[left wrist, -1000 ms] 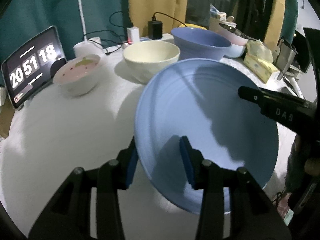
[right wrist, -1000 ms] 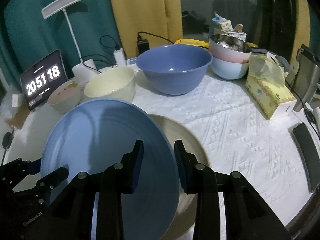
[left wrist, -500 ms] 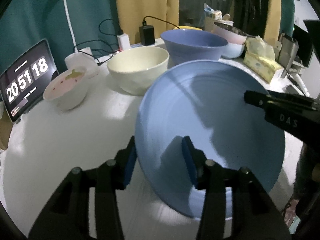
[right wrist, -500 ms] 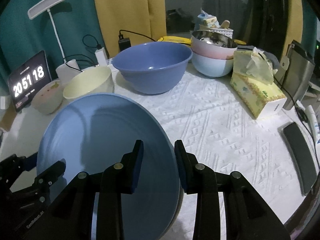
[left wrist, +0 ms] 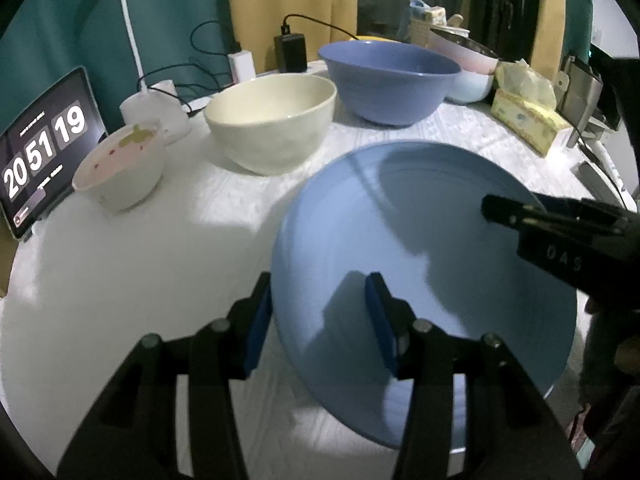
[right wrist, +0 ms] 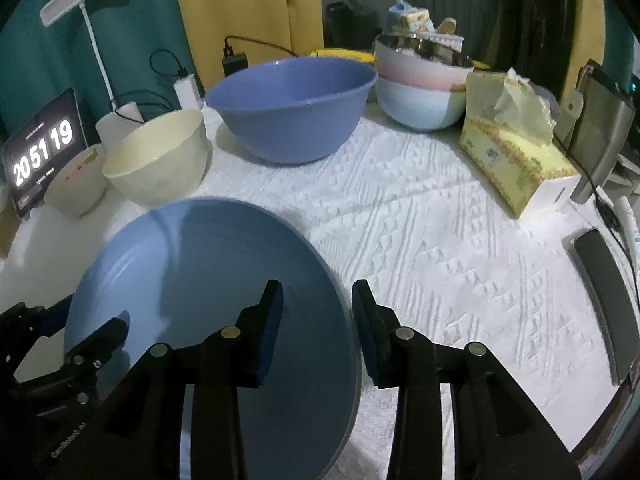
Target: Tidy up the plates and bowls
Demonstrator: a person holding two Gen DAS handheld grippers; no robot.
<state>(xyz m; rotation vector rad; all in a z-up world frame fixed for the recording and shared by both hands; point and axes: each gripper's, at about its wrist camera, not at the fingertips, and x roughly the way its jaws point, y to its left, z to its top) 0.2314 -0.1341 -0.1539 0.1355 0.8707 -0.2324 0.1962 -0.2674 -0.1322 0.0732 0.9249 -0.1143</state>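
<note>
Left claw (left wrist: 318, 312) straddling blue plate (left wrist: 420, 264) rim, cream bowl (left wrist: 272, 124) behind

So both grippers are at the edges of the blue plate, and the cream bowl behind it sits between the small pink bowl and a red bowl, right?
Not quite: the big bowl beside the cream bowl is blue, not red, as the right wrist view shows. The rest holds: left gripper and right gripper straddle the blue plate rim, and the pink bowl sits on the other side.
</note>
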